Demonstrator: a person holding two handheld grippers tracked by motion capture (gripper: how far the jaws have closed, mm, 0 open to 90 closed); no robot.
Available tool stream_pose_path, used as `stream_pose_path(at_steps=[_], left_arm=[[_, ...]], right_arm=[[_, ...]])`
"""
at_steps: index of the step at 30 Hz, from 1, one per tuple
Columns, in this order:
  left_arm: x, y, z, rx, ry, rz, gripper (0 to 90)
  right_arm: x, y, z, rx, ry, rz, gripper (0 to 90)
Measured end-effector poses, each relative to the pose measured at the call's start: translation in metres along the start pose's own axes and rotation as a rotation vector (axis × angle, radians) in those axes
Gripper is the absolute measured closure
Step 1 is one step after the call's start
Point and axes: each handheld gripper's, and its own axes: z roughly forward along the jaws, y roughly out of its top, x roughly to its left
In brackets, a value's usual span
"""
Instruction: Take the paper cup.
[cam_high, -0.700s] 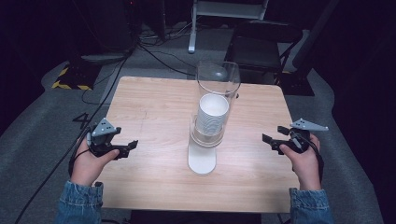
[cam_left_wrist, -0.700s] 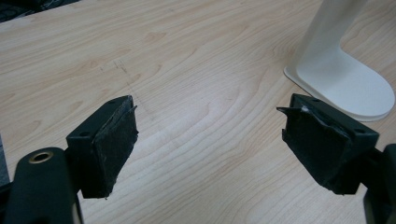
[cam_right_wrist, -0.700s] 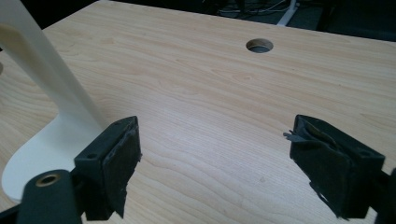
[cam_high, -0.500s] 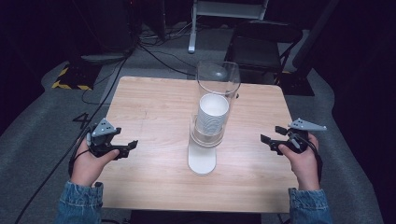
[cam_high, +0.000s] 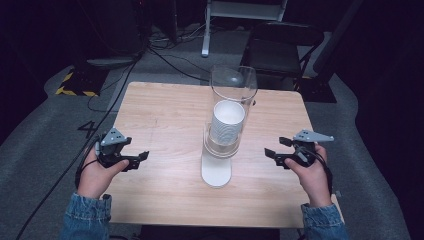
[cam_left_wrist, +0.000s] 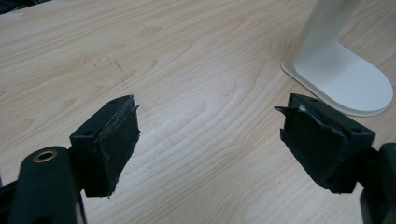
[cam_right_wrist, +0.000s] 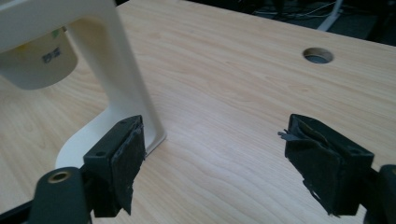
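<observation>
1. Your right tool (cam_high: 278, 146) has edged inward from the table's right edge toward the cup dispenser (cam_high: 226, 131); your left tool (cam_high: 138, 159) has kept its place near the left edge.
2. Both tools stand wide, nothing between the jaws.
3. The cup dispenser stands at the middle of the table (cam_high: 165, 107), long axis upright, clear tube opening upward, white foot reaching toward the near edge.

A cup dispenser (cam_high: 225, 135) stands mid-surface, its white base (cam_high: 216, 172) reaching toward the near edge; it is the one obstacle. Bare surface (cam_high: 160, 115) lies open on both sides. The left gripper (cam_high: 135, 159) and right gripper (cam_high: 274, 152) flank it, well apart from it.
</observation>
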Motion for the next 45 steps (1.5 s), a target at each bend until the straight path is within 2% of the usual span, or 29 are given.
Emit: stream_pose_path(at_steps=[5,6,7,8,9,10,11,12,16,17,20,24,29,34,38,42,45], left_arm=[[0.000,-0.002,-0.001,0.002,0.001,-0.005,18.8],[0.000,-0.002,-0.001,0.003,0.000,-0.003,18.8],[0.000,-0.002,-0.001,0.003,0.000,-0.003,18.8],[0.001,-0.002,-0.001,0.008,0.001,0.002,18.8],[0.001,-0.002,-0.001,0.008,0.001,0.002,18.8],[0.001,-0.003,-0.001,0.008,0.000,0.001,18.8],[0.001,-0.003,0.000,0.007,0.000,-0.005,18.8],[0.001,-0.003,0.000,0.007,0.000,-0.005,18.8],[0.002,-0.005,0.000,0.007,0.002,-0.008,18.8],[0.003,-0.005,0.000,0.008,0.000,-0.011,18.8],[0.002,-0.005,0.001,0.010,-0.003,-0.013,18.8],[0.002,-0.005,0.002,0.014,-0.008,-0.012,18.8],[0.003,-0.007,0.002,0.019,-0.014,-0.029,18.8],[0.003,-0.008,0.003,0.018,-0.014,-0.026,18.8],[0.003,-0.008,0.003,0.018,-0.014,-0.026,18.8],[0.004,-0.008,0.002,0.012,-0.005,-0.031,18.8],[0.006,-0.009,0.002,0.008,0.005,-0.049,18.1]], right_arm=[[0.013,0.000,0.015,0.020,0.046,-0.025,22.5],[0.018,0.001,0.019,0.018,0.066,-0.037,22.0],[0.018,0.001,0.019,0.018,0.066,-0.037,22.0],[0.024,0.002,0.023,0.009,0.094,-0.042,21.4],[0.024,0.002,0.023,0.009,0.094,-0.042,21.4],[0.027,0.003,0.024,0.001,0.112,-0.045,21.1],[0.032,0.004,0.027,-0.021,0.162,-0.032,20.9],[0.034,0.004,0.029,-0.025,0.186,-0.033,20.7],[0.043,0.005,0.035,-0.031,0.214,-0.054,20.1],[0.049,0.005,0.040,-0.039,0.237,-0.061,20.0],[0.056,0.005,0.046,-0.062,0.290,-0.046,20.2],[0.062,0.007,0.052,-0.079,0.292,-0.076,20.1],[0.068,0.008,0.057,-0.095,0.300,-0.088,19.4],[0.079,0.011,0.067,-0.118,0.315,-0.106,19.0],[0.084,0.013,0.074,-0.125,0.312,-0.114,18.9],[0.089,0.014,0.083,-0.150,0.287,-0.114,18.8],[0.091,0.015,0.087,-0.170,0.289,-0.117,19.2]])
